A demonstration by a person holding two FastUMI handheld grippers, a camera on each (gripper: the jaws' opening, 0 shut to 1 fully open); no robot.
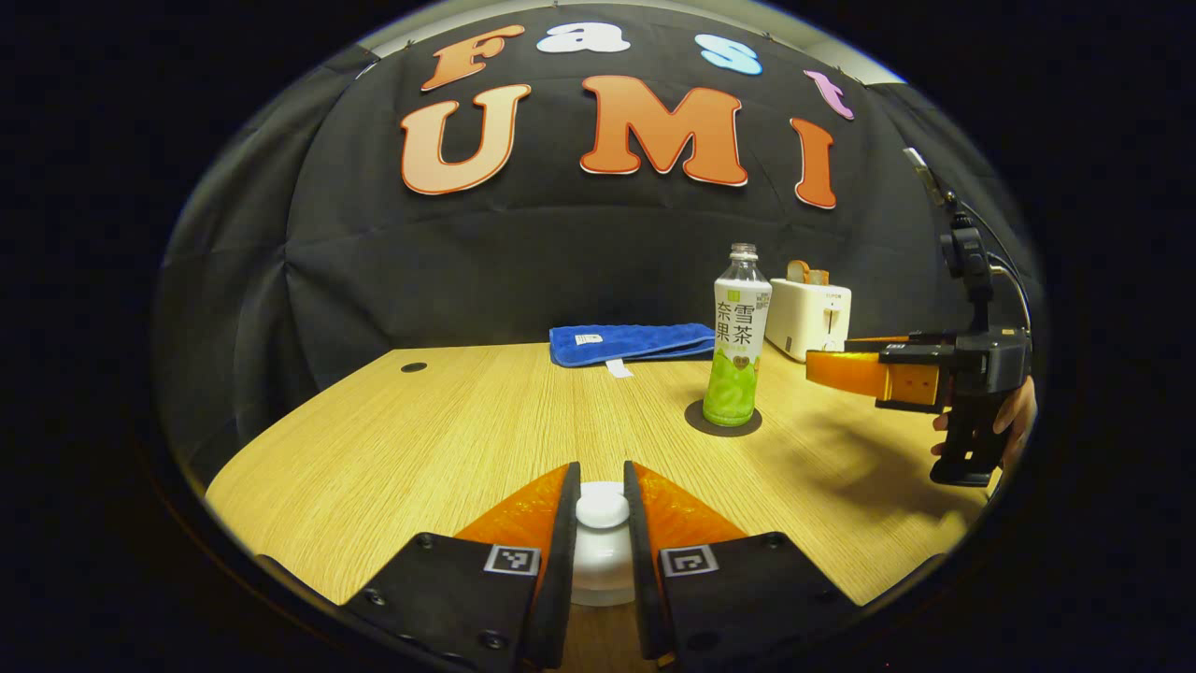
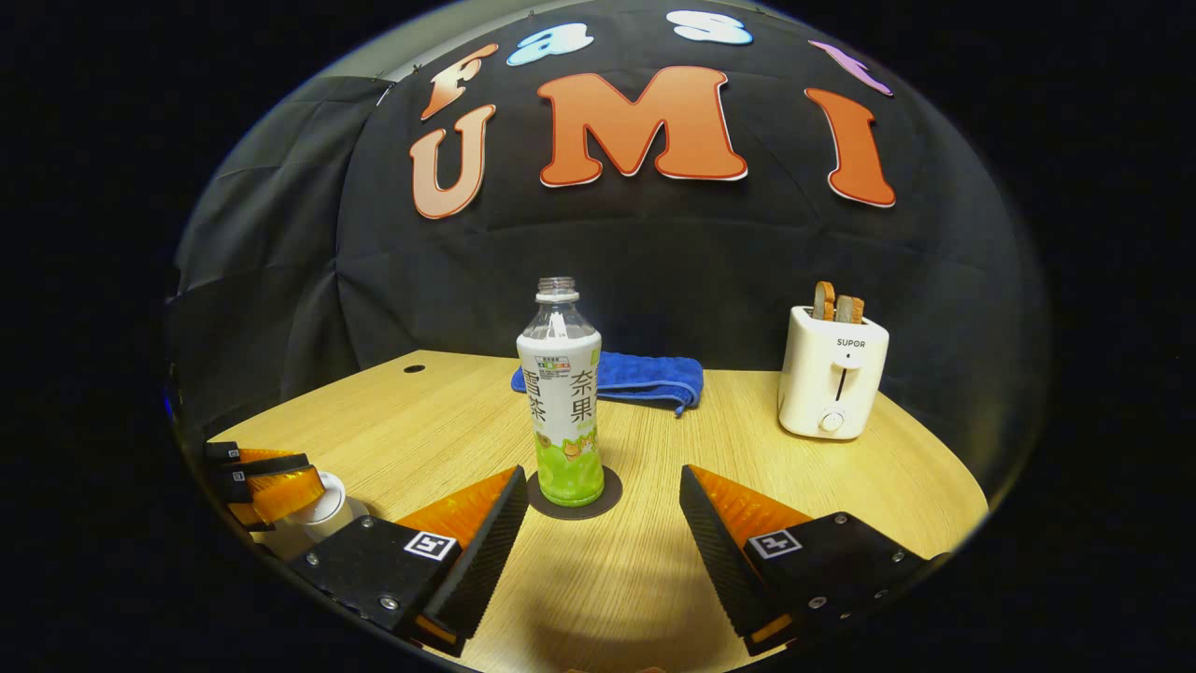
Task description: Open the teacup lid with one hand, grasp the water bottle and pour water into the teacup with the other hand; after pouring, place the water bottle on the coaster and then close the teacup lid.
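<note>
Now my left gripper (image 1: 602,509) has its fingers closed onto the white knob of the teacup lid (image 1: 602,508), teacup (image 1: 598,570) below at the table's near edge. My right gripper (image 2: 598,523) is wide open and empty, just short of the uncapped water bottle (image 2: 562,393) upright on its dark coaster (image 2: 607,495). Judgement: lift the lid straight up, slowly, park it clear before closing on the bottle's middle.

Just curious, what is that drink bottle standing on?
The water bottle stands upright on a dark round coaster. Its rim shows around the base; the coaster's middle is covered by the bottle.
</note>
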